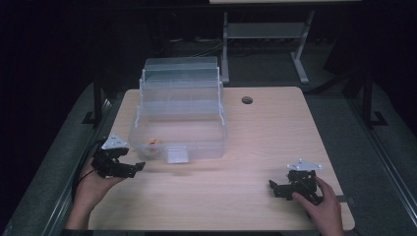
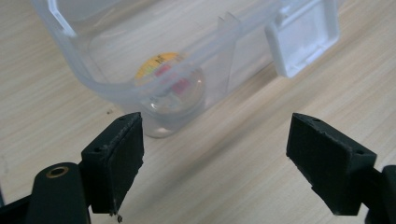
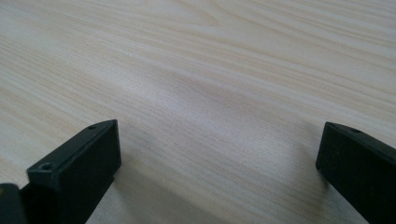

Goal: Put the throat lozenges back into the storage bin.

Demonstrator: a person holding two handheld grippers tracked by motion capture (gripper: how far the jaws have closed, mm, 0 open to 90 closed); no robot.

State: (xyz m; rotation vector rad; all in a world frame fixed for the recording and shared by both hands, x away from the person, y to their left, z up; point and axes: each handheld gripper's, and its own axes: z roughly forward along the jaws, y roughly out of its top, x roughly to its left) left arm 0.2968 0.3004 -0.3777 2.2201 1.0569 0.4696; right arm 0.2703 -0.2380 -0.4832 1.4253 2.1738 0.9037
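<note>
High view: clear plastic box (image 1: 179, 130) sits left of centre on the wooden bench (image 1: 265, 142), lid (image 1: 181, 73) swung up and back behind it, white latch (image 1: 177, 155) hanging at the front wall. Small clear round item w/ yellow-red label (image 1: 153, 146) lies inside the box at its lower-left corner, against the front wall

Left gripper (image 1: 129, 169) at lower left of frame, held in the person's left hand (image 1: 93, 189), jaws pointing right toward the box's near-left corner, just beside it, not touching. Jaws wide open, nothing between them

Left gripper view: both black jaws rise from the bottom corners w/ bare bench between; box corner (image 2: 93, 70) in upper left, round item (image 2: 170, 84) seen through the wall, latch (image 2: 303, 35) upper right. Item is beyond the jaw tips, inside the box

Right gripper (image 1: 278, 189) at lower right of frame in the right hand (image 1: 322, 209), well apart from the box, low over the bench, grey plate on top. Right gripper view: jaws spread wide at the bottom corners, plain wood grain (image 3: 210, 93) between them, gripping nothing

Cable hole (image 1: 247, 100) in bench upper centre, right of the lid
</note>
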